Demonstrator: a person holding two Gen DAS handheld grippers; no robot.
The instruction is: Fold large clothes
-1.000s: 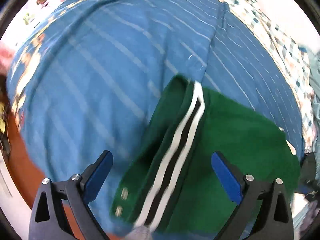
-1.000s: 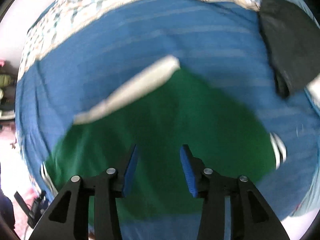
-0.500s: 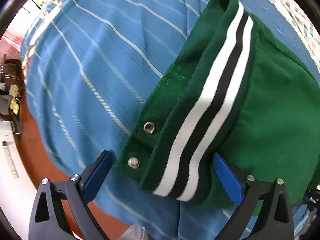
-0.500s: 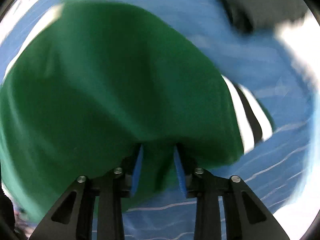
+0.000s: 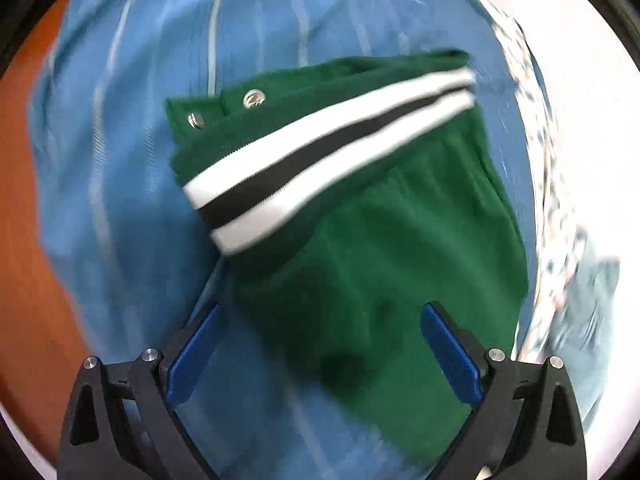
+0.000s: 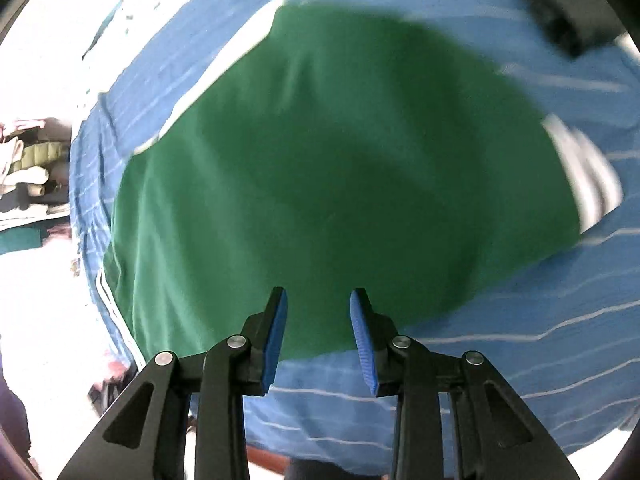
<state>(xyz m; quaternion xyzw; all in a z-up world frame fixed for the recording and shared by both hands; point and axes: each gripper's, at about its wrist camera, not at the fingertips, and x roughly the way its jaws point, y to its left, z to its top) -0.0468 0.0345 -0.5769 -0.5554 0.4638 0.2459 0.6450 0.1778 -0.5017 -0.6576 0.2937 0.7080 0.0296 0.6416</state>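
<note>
A: Bed first. Blue striped sheet (image 5: 132,168) covers nearly everything in both views, also (image 6: 500,360). Orange-brown floor (image 5: 24,240) shows past its left edge in the left view.

B: And the garment?

A: Green jacket (image 5: 380,280) lies folded on the sheet, same thing in the right view (image 6: 328,168). White and black striped band (image 5: 320,152) runs across its top in the left view, two metal snaps (image 5: 253,100) just above the band's left part. Blurry, both views.

B: Hands?

A: No hands visible, only the tools. Left gripper (image 5: 322,344) tips steeply down over the jacket's near corner, jaws spread wide, nothing between the pads. One blue pad (image 5: 196,354) is over the sheet, the other over green cloth. Touching the cloth or not, cannot tell.

B: Right one?

A: Right gripper (image 6: 318,320) also angled steeply down, at the jacket's near edge. Jaws narrow and opening, gap shows green cloth behind, nothing pinched. Pads (image 6: 276,332) look clear of the fabric.

B: Anything else around?

A: Dark cloth (image 6: 560,4) on the sheet at top right in the right view, well apart from the jacket. Patterned bedding (image 5: 536,152) along the sheet's right edge in the left view. Pile of folded clothes (image 6: 32,176) off the bed at left in the right view. Nothing sits between the tools and the jacket.
</note>
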